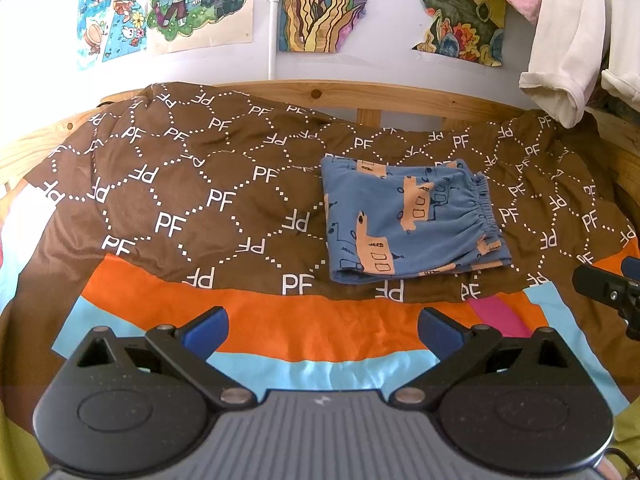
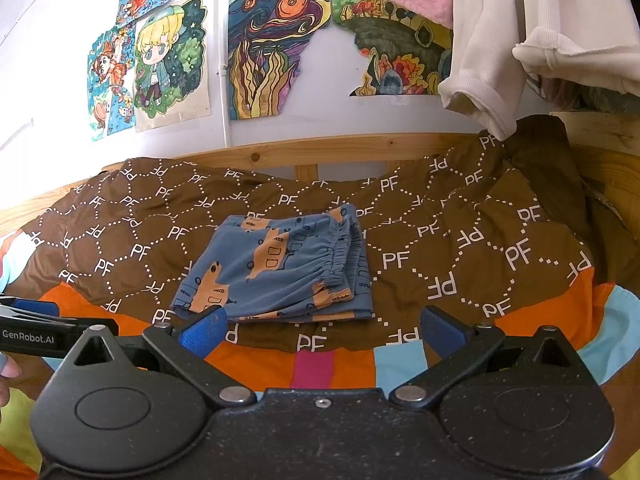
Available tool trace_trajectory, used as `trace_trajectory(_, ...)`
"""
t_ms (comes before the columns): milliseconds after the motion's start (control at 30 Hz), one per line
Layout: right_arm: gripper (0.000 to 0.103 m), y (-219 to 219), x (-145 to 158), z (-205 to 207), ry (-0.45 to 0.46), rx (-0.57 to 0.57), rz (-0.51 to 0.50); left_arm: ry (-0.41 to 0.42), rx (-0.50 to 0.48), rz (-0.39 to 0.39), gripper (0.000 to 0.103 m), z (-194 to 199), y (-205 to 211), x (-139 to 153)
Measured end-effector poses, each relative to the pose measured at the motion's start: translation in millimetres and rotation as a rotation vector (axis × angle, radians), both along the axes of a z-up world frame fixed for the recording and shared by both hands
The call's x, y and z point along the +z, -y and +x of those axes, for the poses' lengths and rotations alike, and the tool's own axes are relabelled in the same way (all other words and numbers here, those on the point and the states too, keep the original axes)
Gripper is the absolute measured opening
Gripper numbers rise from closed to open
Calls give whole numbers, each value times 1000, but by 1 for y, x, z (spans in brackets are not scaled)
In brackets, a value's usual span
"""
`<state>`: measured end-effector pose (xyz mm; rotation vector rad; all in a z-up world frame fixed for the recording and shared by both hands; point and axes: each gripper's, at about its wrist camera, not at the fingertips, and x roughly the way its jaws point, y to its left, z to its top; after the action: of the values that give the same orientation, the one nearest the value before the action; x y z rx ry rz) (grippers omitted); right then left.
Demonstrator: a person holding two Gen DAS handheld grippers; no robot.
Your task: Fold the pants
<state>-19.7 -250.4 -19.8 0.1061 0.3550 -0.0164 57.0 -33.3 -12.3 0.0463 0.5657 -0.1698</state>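
Note:
Blue pants (image 1: pixel 408 220) with orange prints lie folded into a compact rectangle on the brown blanket (image 1: pixel 192 184), waistband to the right. They also show in the right wrist view (image 2: pixel 280 272). My left gripper (image 1: pixel 322 330) is open and empty, held back over the orange stripe, near side of the pants. My right gripper (image 2: pixel 322 328) is open and empty, just in front of the pants' near edge. The right gripper's side shows at the right edge of the left wrist view (image 1: pixel 612 288); the left gripper's side shows in the right wrist view (image 2: pixel 36 328).
A wooden bed rail (image 1: pixel 360 96) runs behind the blanket. Drawings (image 1: pixel 320 4) hang on the wall. White and pink clothes (image 1: pixel 568 40) hang at the upper right. A striped orange and light blue sheet (image 1: pixel 304 320) lies nearest me.

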Motion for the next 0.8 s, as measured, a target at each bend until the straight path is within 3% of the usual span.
trace_trajectory(800,102,0,0,0,-2,1,0,-41,11,25,103,2,1,-2)
